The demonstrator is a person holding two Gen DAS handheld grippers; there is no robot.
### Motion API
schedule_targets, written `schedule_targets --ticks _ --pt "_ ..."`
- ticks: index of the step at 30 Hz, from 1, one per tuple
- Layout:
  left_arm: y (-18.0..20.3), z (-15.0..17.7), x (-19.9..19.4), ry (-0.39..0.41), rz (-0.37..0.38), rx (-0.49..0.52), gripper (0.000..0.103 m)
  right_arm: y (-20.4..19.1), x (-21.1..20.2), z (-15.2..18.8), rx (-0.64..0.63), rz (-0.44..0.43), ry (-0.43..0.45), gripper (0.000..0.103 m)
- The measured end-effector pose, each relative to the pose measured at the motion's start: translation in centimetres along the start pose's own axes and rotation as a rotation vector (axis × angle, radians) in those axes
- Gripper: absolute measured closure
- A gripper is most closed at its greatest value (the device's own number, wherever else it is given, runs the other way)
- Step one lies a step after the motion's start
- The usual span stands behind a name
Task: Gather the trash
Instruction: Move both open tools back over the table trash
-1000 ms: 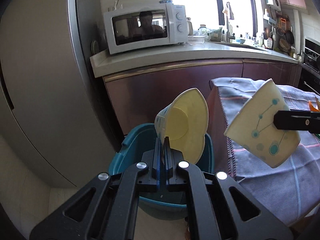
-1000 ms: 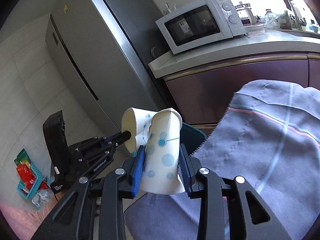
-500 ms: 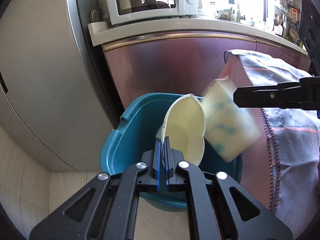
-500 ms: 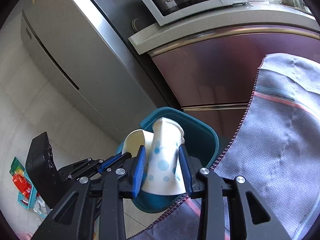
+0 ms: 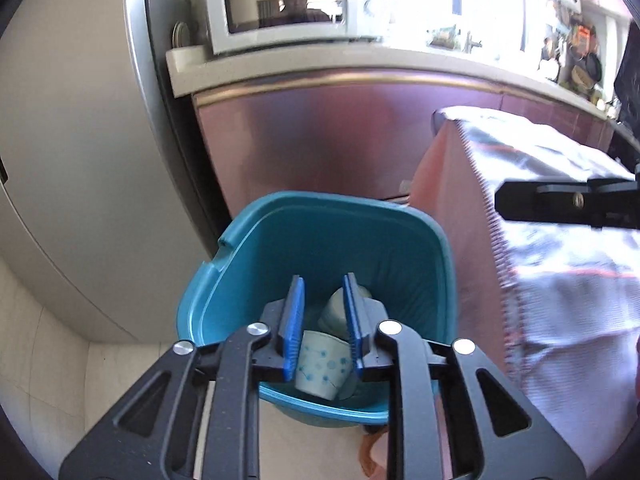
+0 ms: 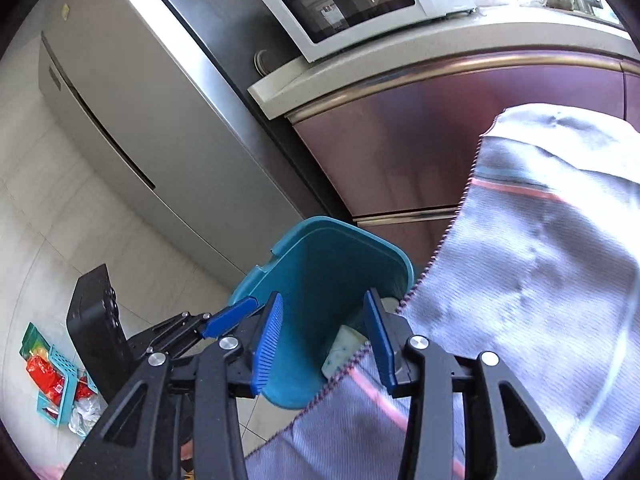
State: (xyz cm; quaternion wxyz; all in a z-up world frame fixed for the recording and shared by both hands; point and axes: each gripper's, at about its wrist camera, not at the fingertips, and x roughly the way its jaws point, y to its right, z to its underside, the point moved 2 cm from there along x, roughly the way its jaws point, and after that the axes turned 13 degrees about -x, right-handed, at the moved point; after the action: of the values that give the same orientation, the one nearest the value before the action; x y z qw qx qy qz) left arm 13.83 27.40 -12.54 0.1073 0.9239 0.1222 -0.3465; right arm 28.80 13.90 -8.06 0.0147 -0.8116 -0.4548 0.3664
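Teal plastic bin (image 5: 280, 240) stands on the tiled floor against the maroon cabinet front (image 5: 320, 140), between the steel refrigerator (image 5: 80, 160) on the left and the cloth-draped table (image 5: 560, 280) on the right. Two paper cups lie inside it: the dotted cup (image 5: 320, 368) on its side at the near wall, and a second cup (image 5: 338, 312) just beyond it, touching or nearly so (contact cannot be confirmed).

Left gripper (image 5: 322, 312) hangs over the bin mouth with its blue pads (image 5: 294, 320) parted; the jaws have just been opening, and nothing is pressed between them, the cups showing through the gap from below. Right gripper (image 6: 324, 334) sits at the table edge beside the bin, its jaws likewise just opened and standing wide, empty. Through that gap, part of a cup (image 6: 344, 346) shows inside the bin, partly hidden by the cloth hem.

From the left wrist view, one black finger of the right gripper (image 5: 560, 204) reaches in over the cloth on the right. White microwave (image 5: 280, 4) sits on the far counter. Small basket (image 6: 56, 376) of red packets lies on the floor at far left.
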Motion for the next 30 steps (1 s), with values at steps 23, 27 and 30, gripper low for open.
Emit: schedule_targets --ticks 23,27,30 --pt "19.8 3.8 -11.6 0.068 0.57 0.236 0.05 4.7 -23.1 10.2 0.02 0.342 0.208 0.043" --pt "23.6 6.2 -12.1 0.008 0.655 0.284 0.05 7.0 -26.7 13.3 0.082 0.454 0.209 0.043" --pt "26.2 8.0 -12.2 -0.059 0.714 0.309 0.05 8.7 -28.6 15.4 0.137 0.519 0.214 0.043"
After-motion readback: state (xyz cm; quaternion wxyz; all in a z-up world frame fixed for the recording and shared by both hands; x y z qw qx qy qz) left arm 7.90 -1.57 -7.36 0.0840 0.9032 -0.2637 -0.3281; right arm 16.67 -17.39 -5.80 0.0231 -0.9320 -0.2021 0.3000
